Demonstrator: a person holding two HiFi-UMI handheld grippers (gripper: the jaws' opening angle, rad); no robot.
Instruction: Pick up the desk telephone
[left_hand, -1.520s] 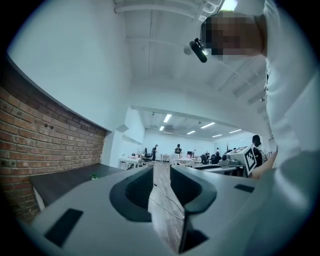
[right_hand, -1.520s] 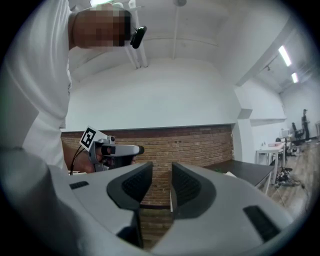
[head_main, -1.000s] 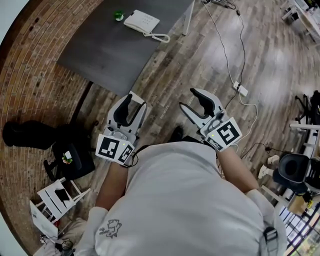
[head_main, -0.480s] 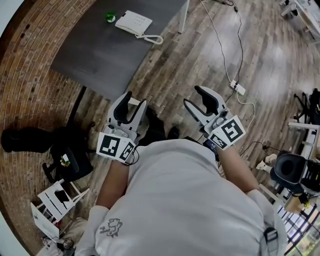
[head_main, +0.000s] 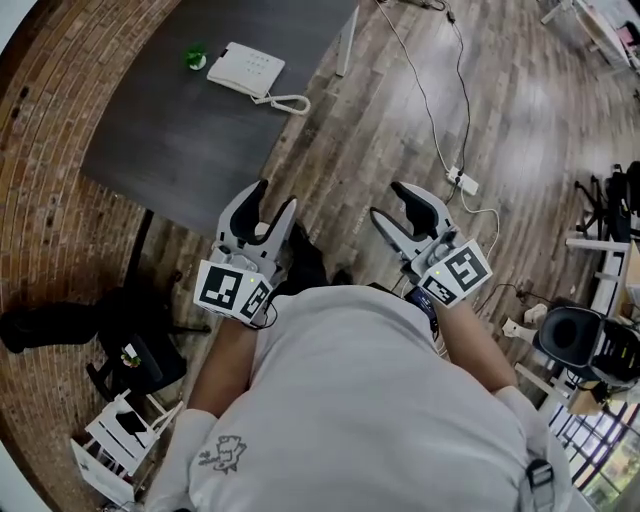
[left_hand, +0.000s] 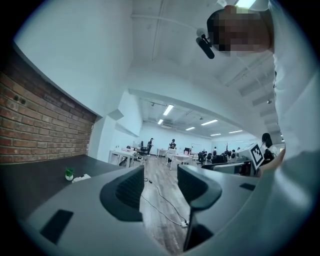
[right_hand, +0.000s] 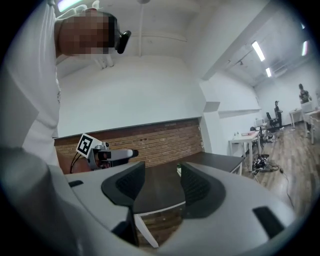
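Both claws are in front of the person's torso, held level, well short of the tabletop (head_main: 190, 140).

Left claw (head_main: 277, 195): released, jaws apart. In the left gripper view only floor and a cable show in the gap between them.

Right claw (head_main: 388, 200): released too, jaws apart with nothing between them. The right gripper view looks through the gap at the dark tabletop and the brick wall (right_hand: 165, 140) behind it. The left claw's marker cube shows off to the left in that view.

Desk telephone (head_main: 245, 70): white, flat on the dark tabletop at its far end, well apart from both claws. Its handset (head_main: 287, 102) lies on the tabletop just beside the base, on the side nearer the tabletop's edge, and a cord joins it to the base. A small green plant (head_main: 194, 57) stands just beside the phone on its other side. In the left gripper view the phone and plant are tiny, left of the left jaw.

Wooden floor (head_main: 400, 120) is to the right of the tabletop, and a white power strip (head_main: 462, 182) with a long cable lies on it. A black office chair (head_main: 575, 335) is at far right. The person's white shirt (head_main: 370, 400) fills the bottom of the head view.
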